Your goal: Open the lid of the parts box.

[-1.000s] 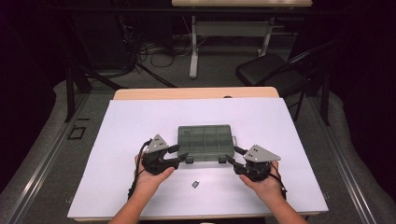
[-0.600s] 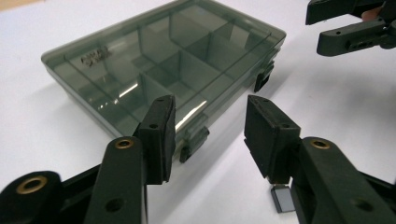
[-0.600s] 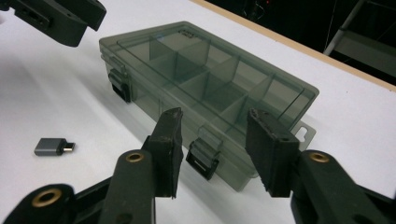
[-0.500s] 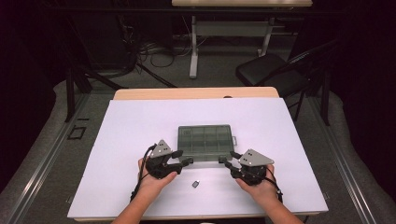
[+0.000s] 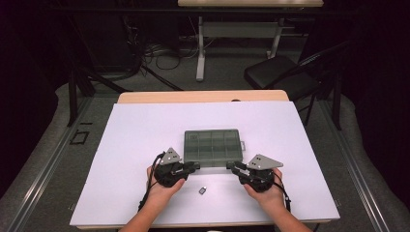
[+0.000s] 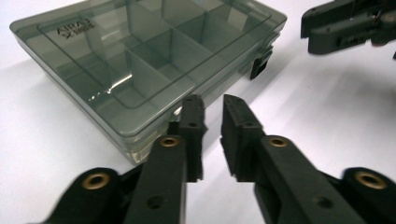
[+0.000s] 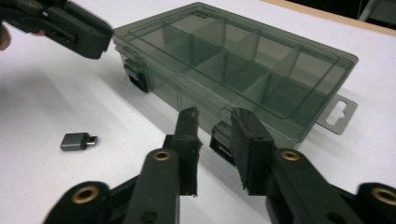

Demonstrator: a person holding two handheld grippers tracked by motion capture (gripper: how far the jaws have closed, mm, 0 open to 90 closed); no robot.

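adapter: small grey usb adapter [image 5: 203, 190] lies flat on the white desk [image 5: 135, 130], nearest the person's edge, between the two hands and apart from both claws.
left claw: left claw [image 5: 195, 166] released, jaws parted by a narrow gap with nothing between them; tips just beside the near left corner of the box, by its left latch [image 7: 138, 80].
right claw: right claw [image 5: 230, 166] released, jaws slightly parted and empty; tips at the right latch [image 7: 223, 142] on the box's near wall. contact cannot be told.
box: smoky clear compartment box [image 5: 212, 146], lid shut, flat on the desk just beyond both claws, around mid-desk; hang tab on its right end.
far: black chair [image 5: 285, 77] beyond the desk, right.
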